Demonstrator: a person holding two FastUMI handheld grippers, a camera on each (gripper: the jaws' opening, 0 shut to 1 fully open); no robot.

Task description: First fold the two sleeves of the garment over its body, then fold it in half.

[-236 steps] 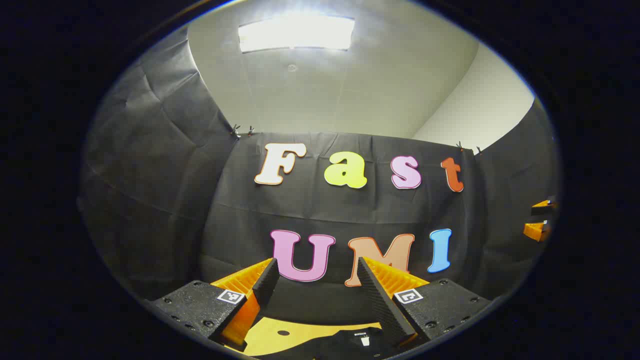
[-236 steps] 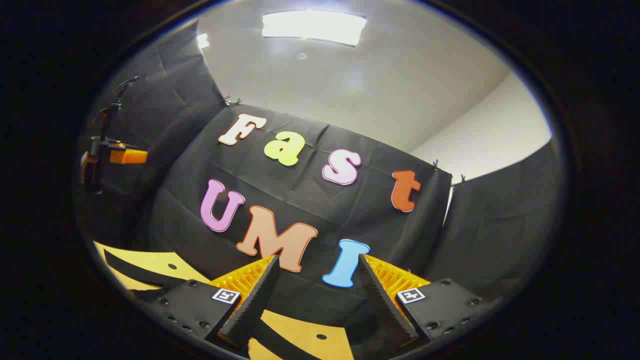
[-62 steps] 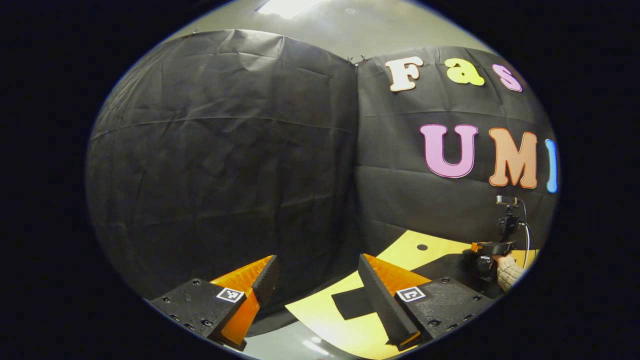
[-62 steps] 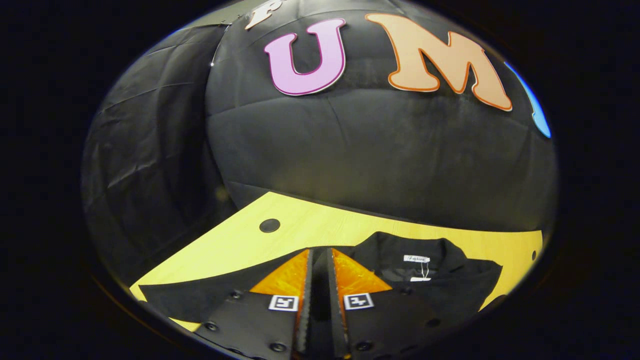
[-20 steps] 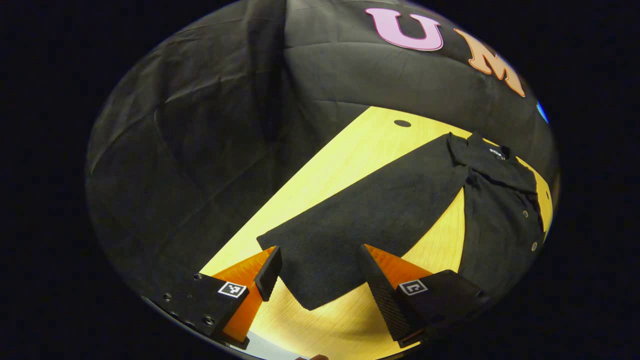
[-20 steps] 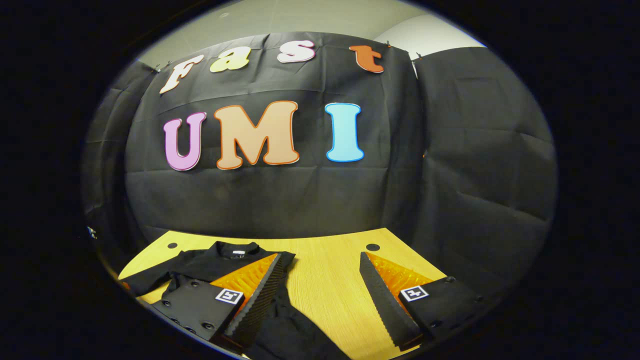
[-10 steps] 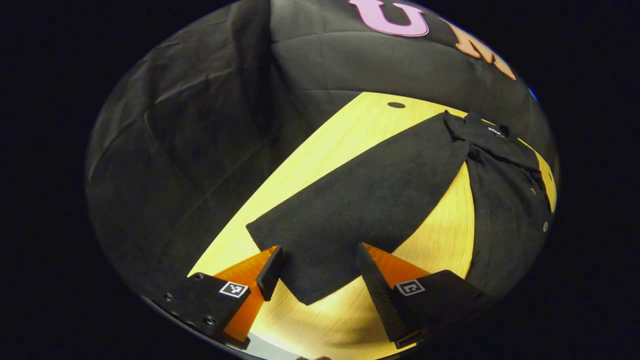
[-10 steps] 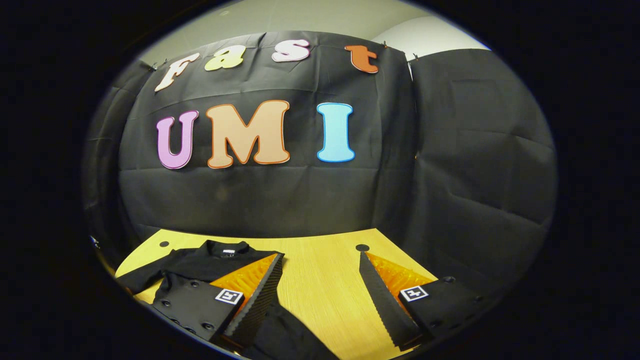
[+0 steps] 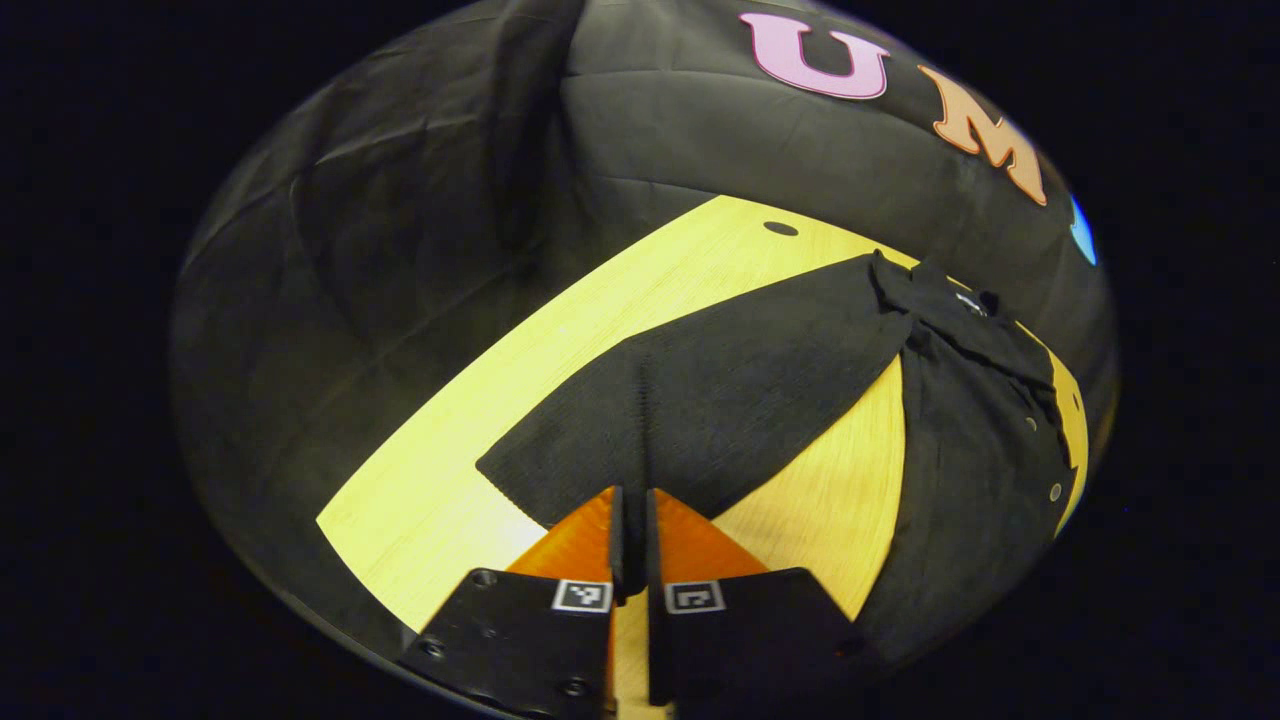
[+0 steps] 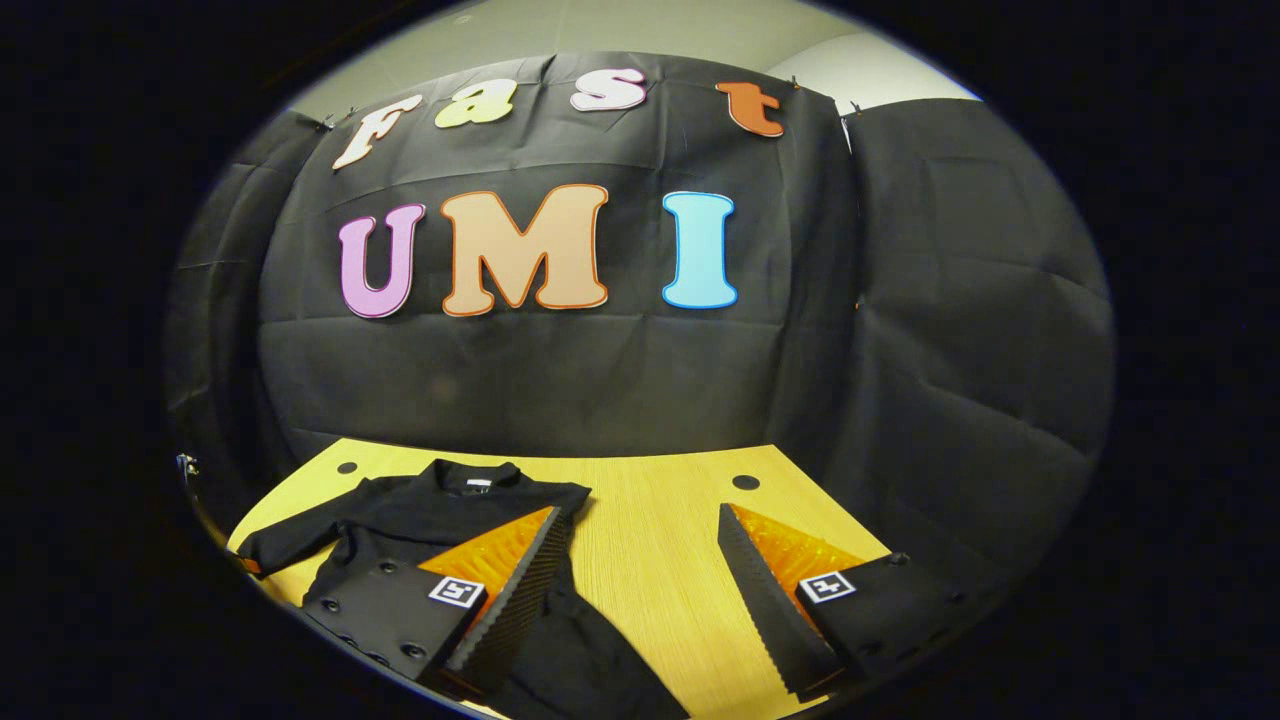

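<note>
Yellow worktop [image 9: 440, 480] carries the black garment [image 9: 985, 440], one sleeve [image 9: 720, 400] outstretched. Left claw [image 9: 630, 520], spread half a second ago, now pinches the sleeve end (ready for folding over). Right claw [image 10: 640, 570] hangs spread.

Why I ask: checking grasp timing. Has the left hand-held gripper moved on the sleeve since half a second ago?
Yes. The left hand-held gripper has shut on the sleeve cuff, judged against the table; before, its fingers stood apart astride it.
</note>
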